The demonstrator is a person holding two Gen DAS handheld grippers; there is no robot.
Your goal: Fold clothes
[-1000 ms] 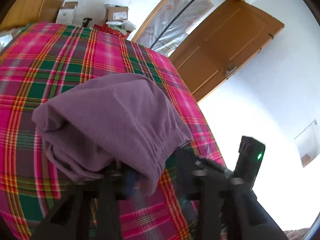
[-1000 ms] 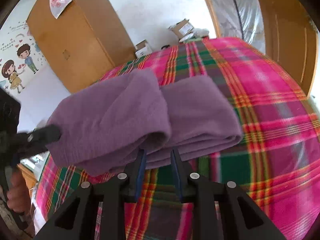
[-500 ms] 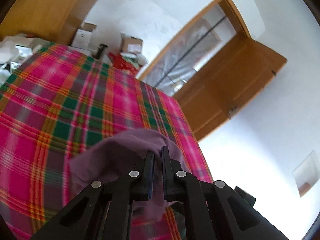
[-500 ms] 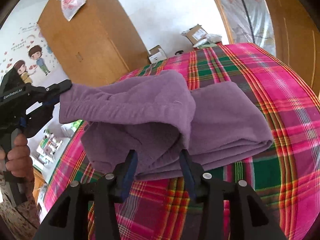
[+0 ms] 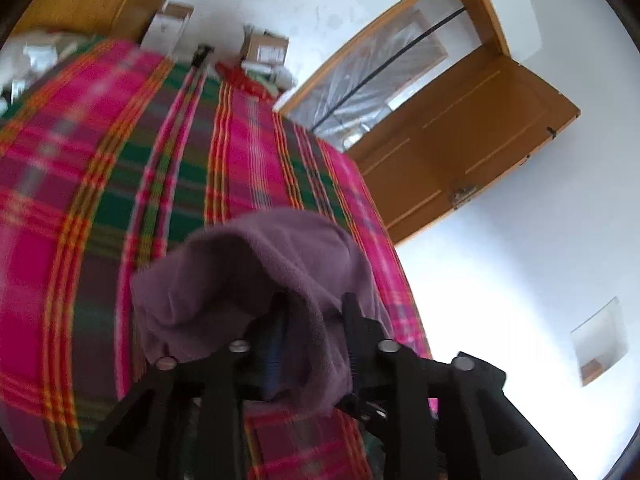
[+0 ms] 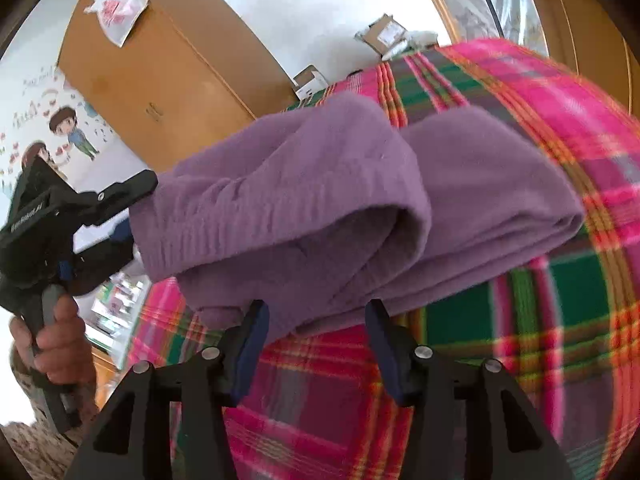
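Observation:
A purple fleece garment [image 5: 240, 272] lies folded on the pink and green plaid bedspread [image 5: 120, 160]. One flap of it drapes over and between the fingers of my left gripper [image 5: 314, 308], whose jaws stand apart. In the right wrist view the garment [image 6: 460, 184] is a thick folded bundle on the bedspread [image 6: 560, 300], with its ribbed edge raised at the left. There the left gripper [image 6: 142, 216] is open around that edge. My right gripper [image 6: 316, 312] is wide open just below the bundle's near edge, gripping nothing.
A person's hand [image 6: 60, 352] holds the left gripper's handle. A wooden wardrobe [image 6: 160, 80] with a plastic bag [image 6: 116, 8] on it stands behind. Cardboard boxes [image 5: 264, 46] sit past the bed's far end, beside an open wooden door [image 5: 460, 152].
My left gripper was shut on the purple flap and has opened; the flap now droops between its fingers. My right gripper's fingers have spread wider.

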